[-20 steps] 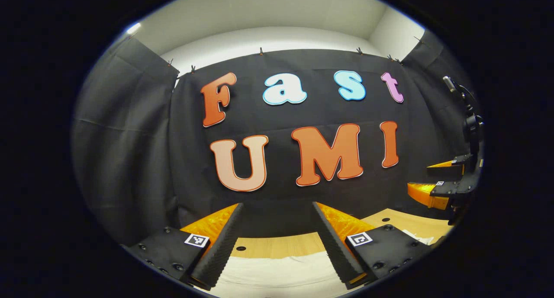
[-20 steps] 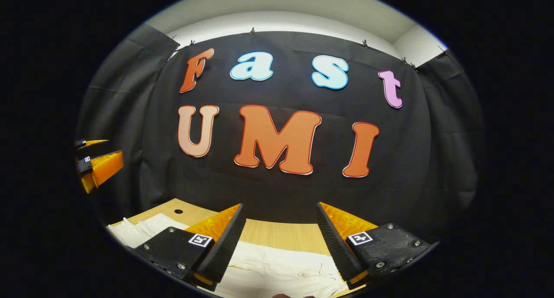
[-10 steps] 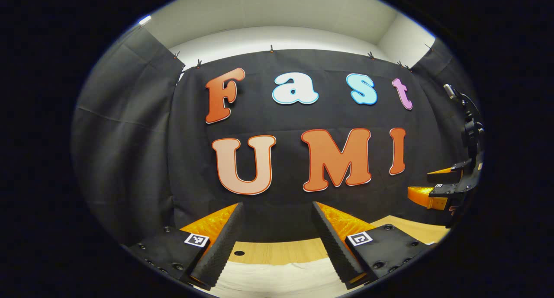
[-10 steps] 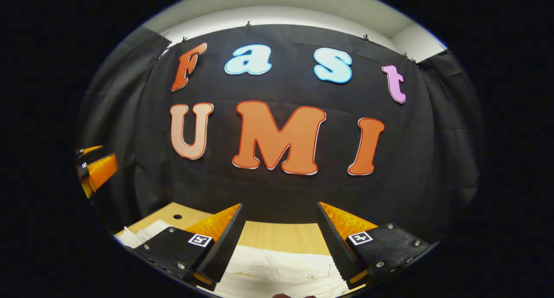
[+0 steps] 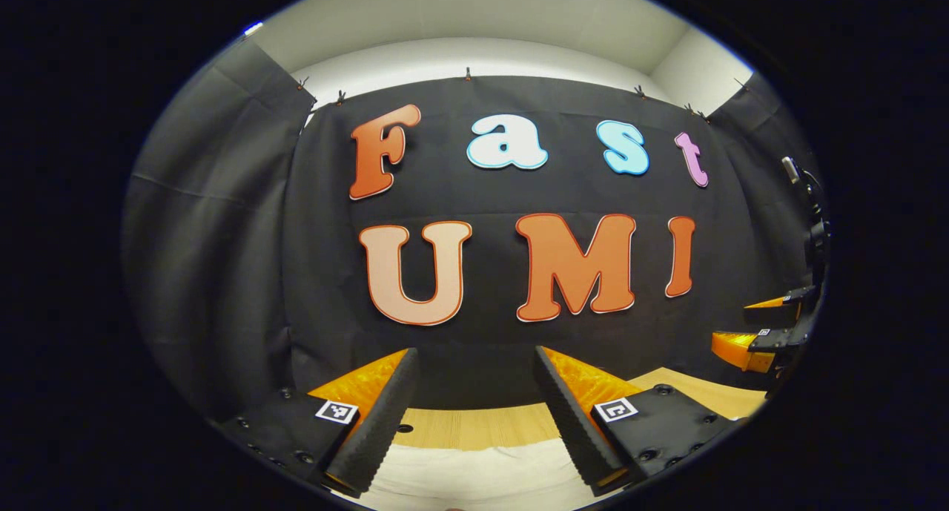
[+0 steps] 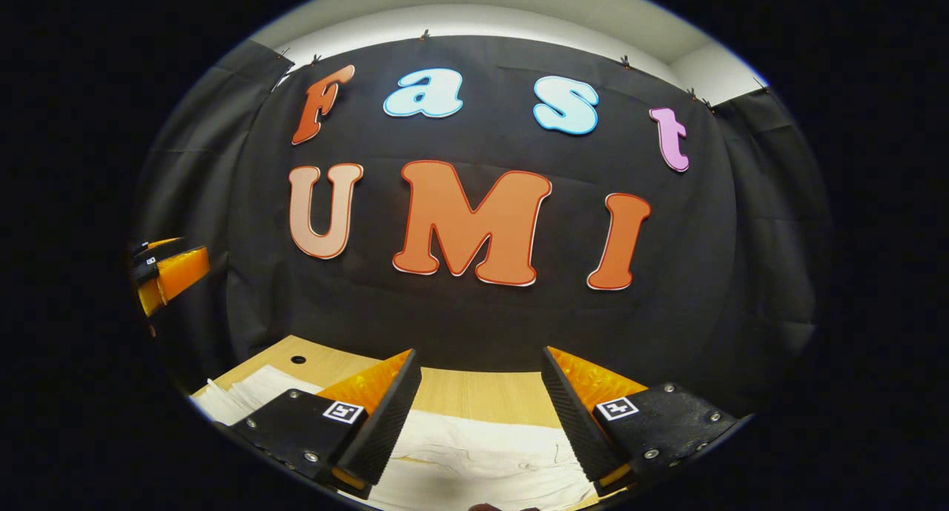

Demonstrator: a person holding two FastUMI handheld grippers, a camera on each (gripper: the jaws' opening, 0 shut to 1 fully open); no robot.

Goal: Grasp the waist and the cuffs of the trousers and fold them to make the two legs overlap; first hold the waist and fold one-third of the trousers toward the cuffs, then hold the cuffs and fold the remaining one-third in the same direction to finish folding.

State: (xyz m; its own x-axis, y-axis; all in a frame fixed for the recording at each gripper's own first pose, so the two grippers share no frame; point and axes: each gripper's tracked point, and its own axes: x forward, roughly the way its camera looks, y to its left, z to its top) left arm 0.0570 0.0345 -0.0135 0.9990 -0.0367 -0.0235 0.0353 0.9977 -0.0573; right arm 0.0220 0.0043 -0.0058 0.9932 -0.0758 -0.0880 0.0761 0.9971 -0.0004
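White trousers (image 6: 482, 459) lie flat on the wooden table (image 6: 474, 396), low in the right gripper view. My right gripper (image 6: 480, 363) hovers above them, open, with nothing between its fingers. The same white trousers (image 5: 474, 474) show as a pale strip at the bottom of the left gripper view, under my left gripper (image 5: 474, 361), which is also open and empty. The right gripper (image 5: 764, 325) appears at the far right of the left gripper view. At the far left of the right gripper view, the left gripper (image 6: 167, 270) is held level.
The wooden table (image 5: 474, 426) has small round holes (image 6: 298, 360) near its back edge. The black cloth wall (image 6: 474, 311) stands close behind the table and wraps round both sides.
Both grippers have shifted slightly, so the wall sits differently in each view. The trousers lie where they were, and both grippers stay open.
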